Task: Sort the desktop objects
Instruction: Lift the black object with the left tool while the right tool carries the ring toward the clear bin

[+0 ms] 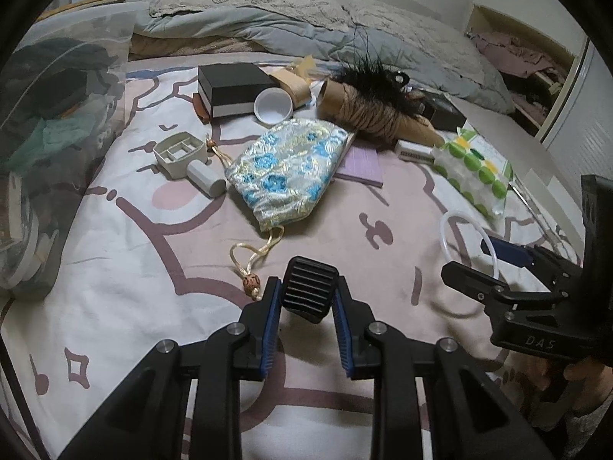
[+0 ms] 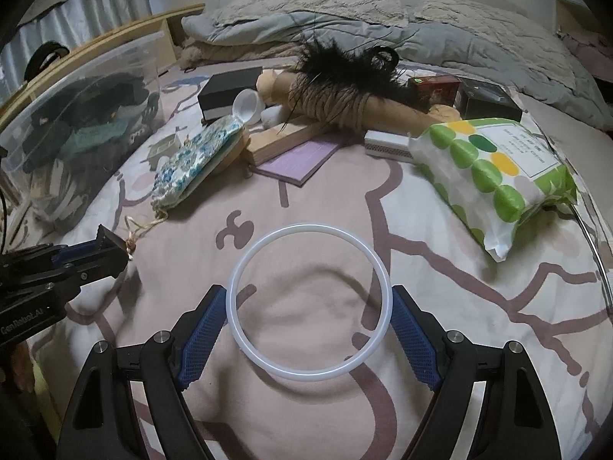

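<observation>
Sitting flat on the bed, the white ring (image 2: 308,301) lies dead ahead between the wide-apart right tool (image 2: 308,335), way nearer than the left tool (image 1: 309,320) clamped on a black ribbed block (image 1: 309,290).

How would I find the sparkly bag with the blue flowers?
Look at the pink and white bedsheet in the middle of the bed. In front of the black box and the white cup lies a flat drawstring pouch, next to a purple notepad. It is the only shiny silver cloth thing with blue flowers, and a cream cord with a bead trails from it.
</observation>
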